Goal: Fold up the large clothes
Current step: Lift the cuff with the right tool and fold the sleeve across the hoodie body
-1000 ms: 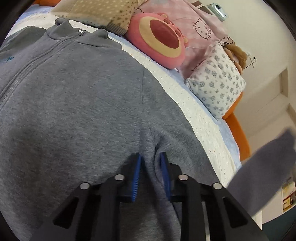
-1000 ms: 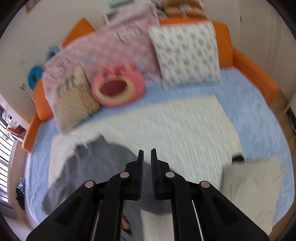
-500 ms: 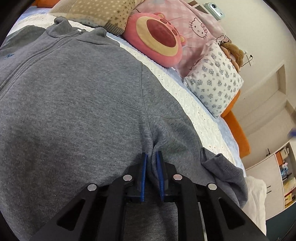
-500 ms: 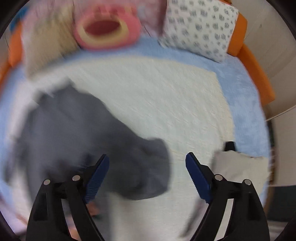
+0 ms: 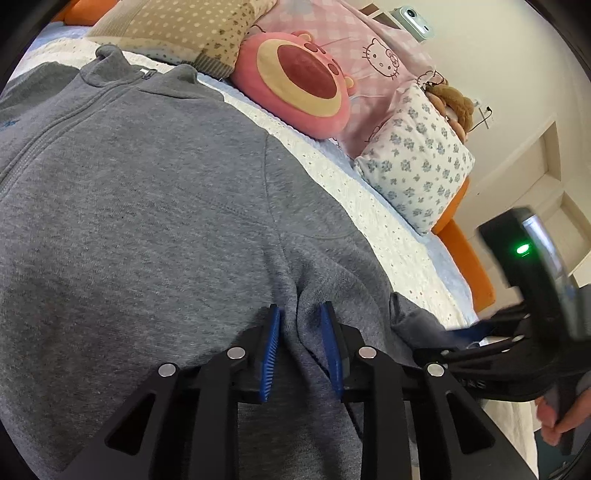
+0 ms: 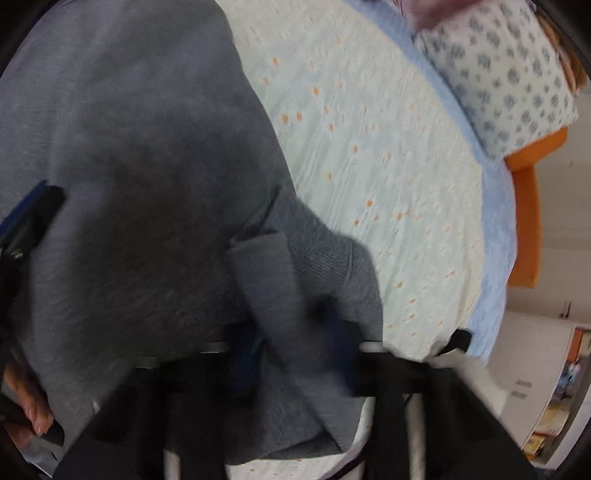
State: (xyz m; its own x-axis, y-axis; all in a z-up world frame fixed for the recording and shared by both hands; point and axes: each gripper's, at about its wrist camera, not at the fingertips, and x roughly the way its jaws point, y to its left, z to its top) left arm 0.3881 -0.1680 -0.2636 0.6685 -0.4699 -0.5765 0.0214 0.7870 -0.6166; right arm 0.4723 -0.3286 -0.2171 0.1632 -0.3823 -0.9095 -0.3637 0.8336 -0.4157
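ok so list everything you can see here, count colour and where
zip sweatshirt: 1, grey, spread on the bedcover
bedcover: 1, white eyelet, over a blue sheet
round plush: 1, pink, behind the sweatshirt
floral cushion: 1, white and blue, right end
dotted pillow: 1, beige, back left
cartoon-cat blanket: 1, pink, behind the plush
left gripper: 1, black with blue pads, pinching a sweatshirt ridge, jaws just eased wider
right gripper: 1, blurred, jaws just closing around the sleeve

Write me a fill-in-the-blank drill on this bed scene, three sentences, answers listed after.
1. The garment spread on the bed is a ___ sweatshirt with a zip.
2. The round plush by the pillows is mostly ___.
3. The pillow with the small flower print lies against an ___ bed frame.

Answers: grey; pink; orange
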